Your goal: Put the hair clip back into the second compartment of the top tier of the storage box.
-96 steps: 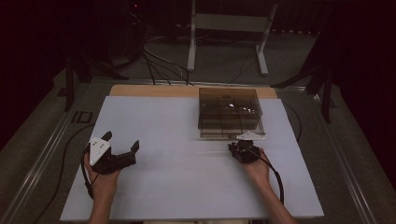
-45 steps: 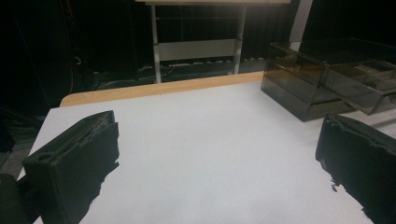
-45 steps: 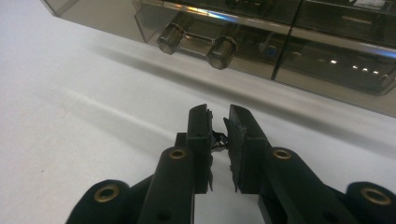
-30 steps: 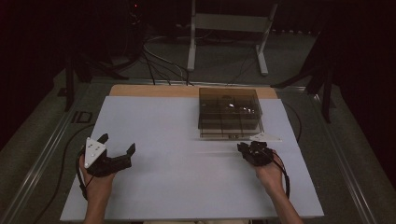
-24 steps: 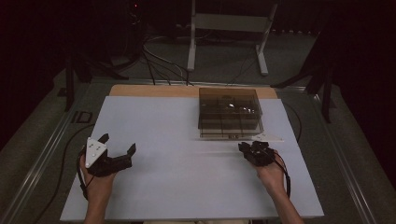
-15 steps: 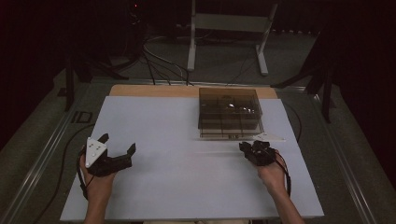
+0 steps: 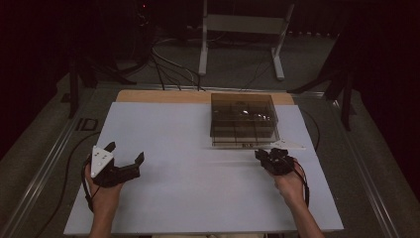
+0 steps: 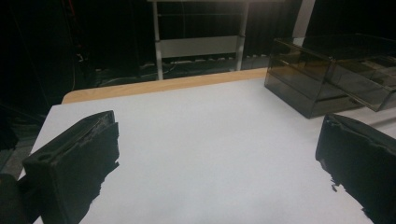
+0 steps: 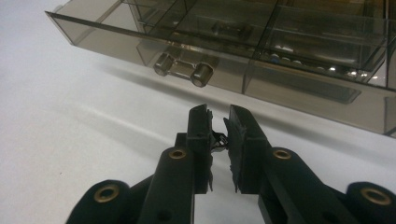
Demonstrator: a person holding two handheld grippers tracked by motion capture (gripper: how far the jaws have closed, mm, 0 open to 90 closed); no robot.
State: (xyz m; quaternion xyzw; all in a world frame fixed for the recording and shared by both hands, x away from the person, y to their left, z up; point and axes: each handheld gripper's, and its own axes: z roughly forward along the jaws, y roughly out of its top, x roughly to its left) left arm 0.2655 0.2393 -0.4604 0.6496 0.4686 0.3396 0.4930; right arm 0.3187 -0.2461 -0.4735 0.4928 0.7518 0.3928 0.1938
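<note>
Just in front of the smoky clear drawer box [image 7: 242,120], at the far right of the white counter [image 7: 198,193], the right gripper [image 9: 218,122] hangs with its jaws nearly pressed together; a small dark scrap seems to sit between the pads, though what it is cannot be told. One drawer [image 9: 187,60] stands slightly pulled out, its two-post handle [image 9: 183,69] facing the gripper. The step in hand looks like working that drawer: a good move would line the jaws square with the handle, spread them enough to straddle its bar, then pull or push straight so the light box does not skid. Inside, dividers form compartments; a few small shiny pieces [image 9: 285,59] lie in one, too small to identify. Well apart, the left gripper [image 7: 125,159] rests spread wide, holding nothing.
</note>
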